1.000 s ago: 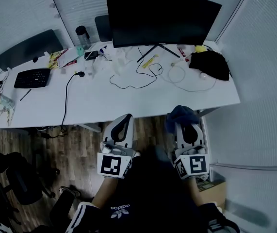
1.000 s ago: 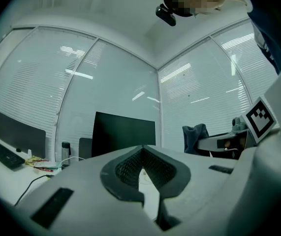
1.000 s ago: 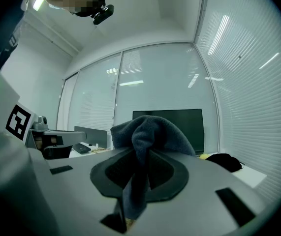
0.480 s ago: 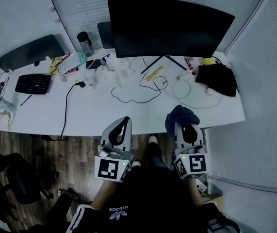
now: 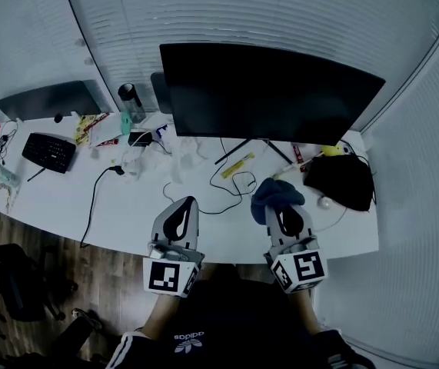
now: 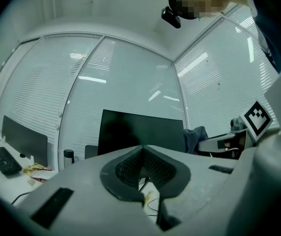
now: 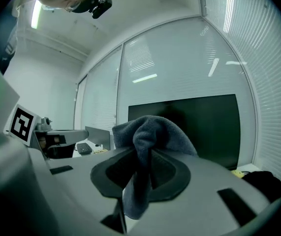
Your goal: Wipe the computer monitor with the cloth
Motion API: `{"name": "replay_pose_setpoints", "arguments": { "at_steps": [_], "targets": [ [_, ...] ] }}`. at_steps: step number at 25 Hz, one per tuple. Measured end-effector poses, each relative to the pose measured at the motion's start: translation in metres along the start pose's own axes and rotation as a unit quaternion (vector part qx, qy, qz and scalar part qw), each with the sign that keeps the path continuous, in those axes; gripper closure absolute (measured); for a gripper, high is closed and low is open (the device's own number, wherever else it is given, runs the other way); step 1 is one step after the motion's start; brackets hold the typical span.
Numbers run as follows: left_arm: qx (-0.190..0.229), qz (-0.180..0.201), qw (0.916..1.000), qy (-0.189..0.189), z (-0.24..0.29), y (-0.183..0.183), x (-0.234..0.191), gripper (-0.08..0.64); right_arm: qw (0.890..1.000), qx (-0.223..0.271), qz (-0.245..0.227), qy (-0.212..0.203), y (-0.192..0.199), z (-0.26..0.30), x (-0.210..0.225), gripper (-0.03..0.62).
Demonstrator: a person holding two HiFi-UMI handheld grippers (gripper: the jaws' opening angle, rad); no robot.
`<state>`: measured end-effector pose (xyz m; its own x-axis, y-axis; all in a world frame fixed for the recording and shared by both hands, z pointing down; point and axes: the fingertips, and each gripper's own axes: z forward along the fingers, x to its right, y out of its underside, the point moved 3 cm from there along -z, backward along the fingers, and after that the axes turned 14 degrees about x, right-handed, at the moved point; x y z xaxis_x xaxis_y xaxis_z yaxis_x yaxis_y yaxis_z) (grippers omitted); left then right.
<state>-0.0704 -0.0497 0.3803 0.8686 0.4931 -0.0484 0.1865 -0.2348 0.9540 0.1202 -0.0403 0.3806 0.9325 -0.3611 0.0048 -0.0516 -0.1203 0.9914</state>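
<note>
The wide black monitor stands on its stand at the back of the white desk, screen dark; it also fills the middle of the left gripper view as the monitor and the right gripper view as the monitor. My right gripper is shut on a dark blue cloth, bunched up above the jaws, held over the desk's front edge, short of the screen. My left gripper is shut with nothing in it, level with the right one.
Cables loop across the desk below the monitor. A black bag lies at the right, a keyboard at the left, a dark bottle and small clutter behind. A second dark screen stands far left. Window blinds back the desk.
Both grippers have moved forward from above the floor to over the desk's front edge, nearer the monitor. The cloth stays clamped in the right gripper.
</note>
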Motion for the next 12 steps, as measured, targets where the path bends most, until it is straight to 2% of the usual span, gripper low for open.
{"name": "replay_pose_setpoints", "arguments": {
  "at_steps": [4,12],
  "targets": [
    [-0.007,0.004,0.9998,-0.02,0.021,0.009,0.003,0.554,0.999,0.024,-0.002,-0.037,-0.014,0.026,0.021,0.548],
    [-0.03,0.001,0.999,-0.034,0.028,0.028,-0.009,0.555,0.995,0.081,-0.002,-0.061,-0.046,0.08,0.025,0.543]
  ]
}}
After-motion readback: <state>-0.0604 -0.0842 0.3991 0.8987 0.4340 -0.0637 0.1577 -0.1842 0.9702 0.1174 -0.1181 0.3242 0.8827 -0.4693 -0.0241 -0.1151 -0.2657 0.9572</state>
